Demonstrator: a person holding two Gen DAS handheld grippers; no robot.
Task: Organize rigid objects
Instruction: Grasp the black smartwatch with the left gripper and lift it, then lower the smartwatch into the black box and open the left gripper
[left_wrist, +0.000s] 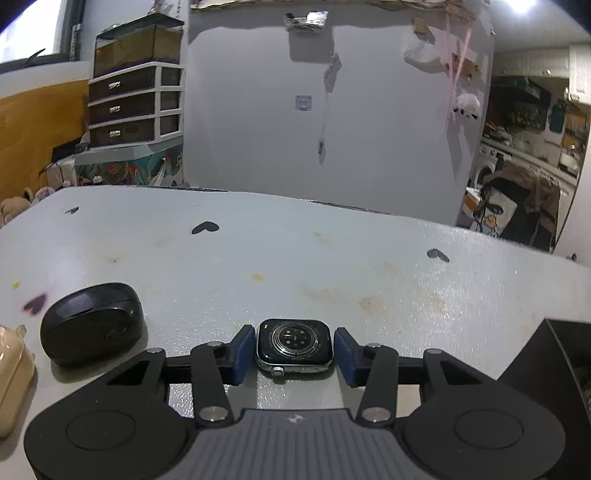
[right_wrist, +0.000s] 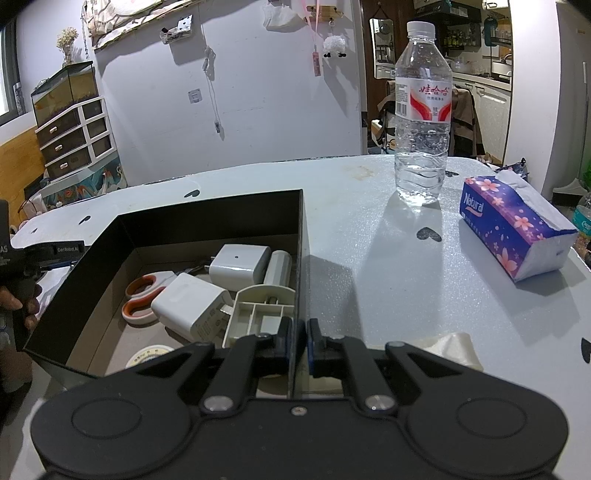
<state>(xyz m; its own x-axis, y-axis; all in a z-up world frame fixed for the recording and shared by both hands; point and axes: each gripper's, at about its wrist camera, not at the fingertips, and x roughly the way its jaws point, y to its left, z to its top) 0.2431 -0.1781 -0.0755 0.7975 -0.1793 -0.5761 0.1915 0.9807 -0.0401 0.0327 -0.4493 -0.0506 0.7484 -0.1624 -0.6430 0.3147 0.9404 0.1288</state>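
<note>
Beside the black box (right_wrist: 207, 218), on the table (left_wrist: 332, 266): left gripper (left_wrist: 294, 350) clamping a strapless watch body (left_wrist: 294, 345), lying face down, blue pads (left_wrist: 243, 349) pressing both sides. Right gripper (right_wrist: 298, 341) pinching the box's right wall. Sitting inside the box: chargers (right_wrist: 240, 266), scissors (right_wrist: 142, 295).

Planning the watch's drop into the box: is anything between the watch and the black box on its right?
Nothing visible: the watch sits between the left gripper pads, and bare table runs to the black box.
</note>
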